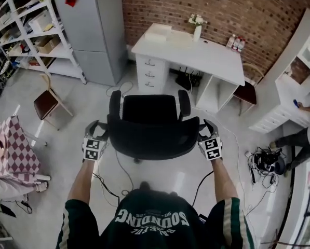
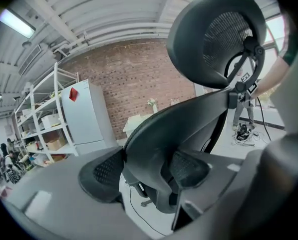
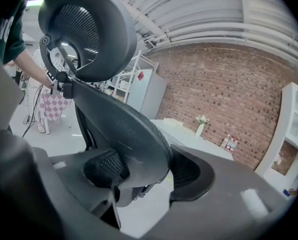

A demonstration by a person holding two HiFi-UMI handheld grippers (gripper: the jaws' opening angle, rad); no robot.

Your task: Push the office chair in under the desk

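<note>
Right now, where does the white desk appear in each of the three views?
Head view: the desk is top centre, beyond the chair.
Left gripper view: the desk is small, mid-frame, left of the chair's back.
Right gripper view: right of centre, beside the chair.
Shared landmark: the flower vase on the desk.

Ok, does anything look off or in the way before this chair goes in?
Nothing looks spilled or broken. A loose cable trails across the floor under the office chair. A dark cable bundle also sits in the knee space of the desk, where the chair should go.
</note>
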